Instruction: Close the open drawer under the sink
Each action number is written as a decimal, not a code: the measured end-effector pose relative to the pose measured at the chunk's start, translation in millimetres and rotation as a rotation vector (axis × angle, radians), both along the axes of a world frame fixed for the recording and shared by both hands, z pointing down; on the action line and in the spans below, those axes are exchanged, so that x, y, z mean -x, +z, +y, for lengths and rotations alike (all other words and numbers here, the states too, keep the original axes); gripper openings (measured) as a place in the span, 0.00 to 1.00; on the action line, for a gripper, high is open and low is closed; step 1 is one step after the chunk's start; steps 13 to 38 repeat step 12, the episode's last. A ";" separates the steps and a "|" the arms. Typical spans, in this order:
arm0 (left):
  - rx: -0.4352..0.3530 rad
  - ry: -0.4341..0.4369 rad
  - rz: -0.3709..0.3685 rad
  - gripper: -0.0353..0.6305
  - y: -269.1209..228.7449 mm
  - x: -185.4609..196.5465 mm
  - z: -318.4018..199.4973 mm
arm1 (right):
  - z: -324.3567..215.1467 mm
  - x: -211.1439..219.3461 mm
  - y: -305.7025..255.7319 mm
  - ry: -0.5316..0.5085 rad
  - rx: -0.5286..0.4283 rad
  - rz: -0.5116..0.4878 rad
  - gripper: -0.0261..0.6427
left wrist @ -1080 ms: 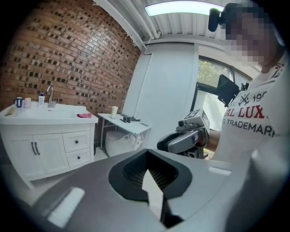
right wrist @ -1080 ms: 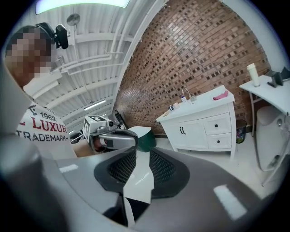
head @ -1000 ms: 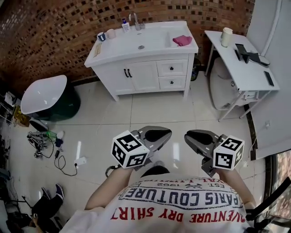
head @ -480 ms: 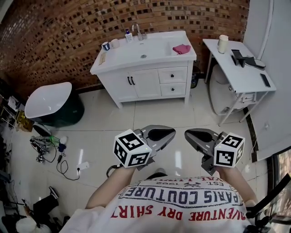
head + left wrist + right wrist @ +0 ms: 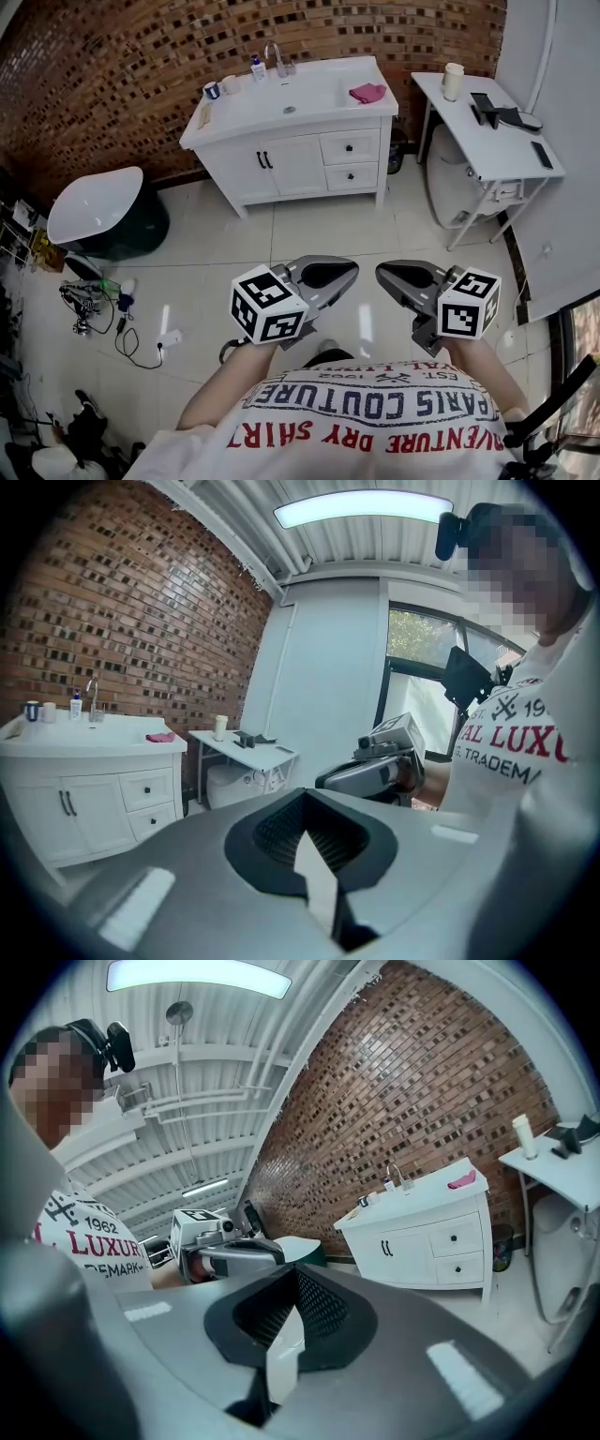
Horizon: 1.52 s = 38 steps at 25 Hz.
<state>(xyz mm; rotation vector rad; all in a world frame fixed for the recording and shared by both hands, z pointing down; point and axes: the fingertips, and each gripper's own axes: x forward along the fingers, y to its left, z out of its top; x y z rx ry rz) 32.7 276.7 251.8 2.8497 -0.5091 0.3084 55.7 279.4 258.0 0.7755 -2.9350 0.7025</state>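
The white sink cabinet (image 5: 295,141) stands against the brick wall, far across the tiled floor from me. Its two small drawers (image 5: 350,146) on the right side both look flush with the cabinet front; the right gripper view shows the drawers (image 5: 457,1237) the same way. My left gripper (image 5: 323,274) and right gripper (image 5: 405,275) hang side by side just in front of my chest, far from the cabinet. Both are shut with nothing between the jaws. In its own view the left gripper (image 5: 309,841) points toward the room's right side.
A pink cloth (image 5: 367,92), a faucet (image 5: 277,56) and small bottles sit on the counter. A white side table (image 5: 487,112) with a cup stands to the right. A white basin on a dark base (image 5: 98,202) and cables (image 5: 94,300) lie at the left.
The head view has shifted a little, so the cabinet sits slightly differently in the picture. Both grippers stay together by my chest. The drawers look the same.
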 end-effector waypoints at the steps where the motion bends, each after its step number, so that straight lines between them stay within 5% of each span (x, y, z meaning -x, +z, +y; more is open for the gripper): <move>1: 0.004 0.000 0.001 0.04 0.6 0.3 -0.5 | -0.8 0.1 0.4 0.004 0.003 0.002 0.05; 38: 0.004 0.011 0.007 0.04 3.3 -6.6 0.3 | -2.2 -2.3 7.8 0.010 0.009 0.025 0.05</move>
